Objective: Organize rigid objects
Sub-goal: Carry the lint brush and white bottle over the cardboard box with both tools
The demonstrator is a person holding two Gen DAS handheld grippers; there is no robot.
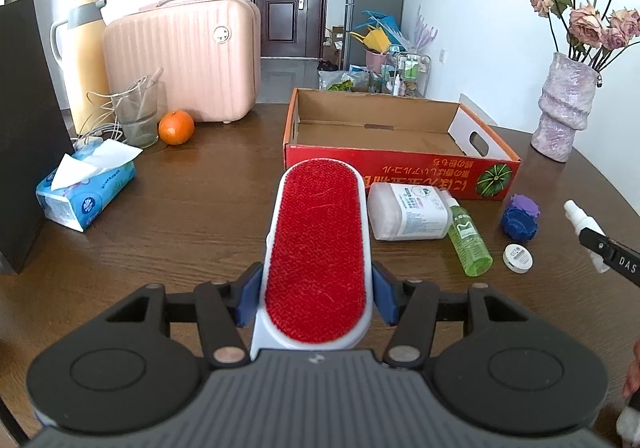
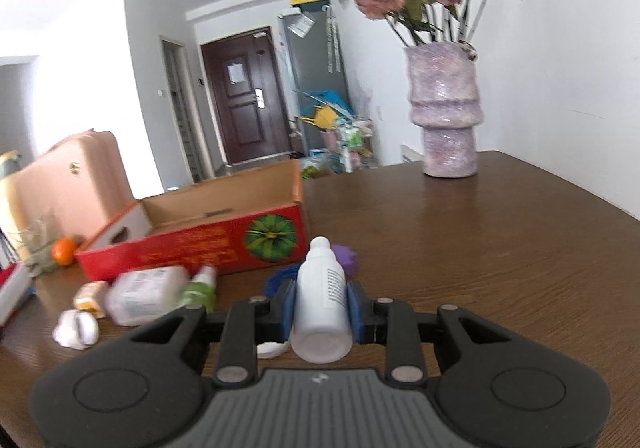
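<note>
The wooden table (image 1: 192,207) carried everything, and I took my bearings from the red cardboard box (image 1: 400,171) lying open-topped near its middle. Well to the left of the box stood the pink case (image 1: 184,55), and off past its right end stood the mottled purple vase (image 1: 564,107) of dried roses. My left gripper (image 1: 316,296) was clamped partway closed on the lint brush (image 1: 316,248), its blue pads pressing both white sides, the red bristle face turned up and its far tip reaching almost to the box's near wall. Just in front of that wall, to the right of the brush, lay the white bottle (image 1: 408,211) on its side, with the green spray bottle (image 1: 468,240) touching it, then the blue and purple cap (image 1: 520,215) and the small white round lid (image 1: 517,256) further right. My right gripper (image 2: 322,306) was closed tight on the small white dropper bottle (image 2: 322,300), held between the pads with its nozzle pointing away from me, in front of the box's right corner and above the table.
</note>
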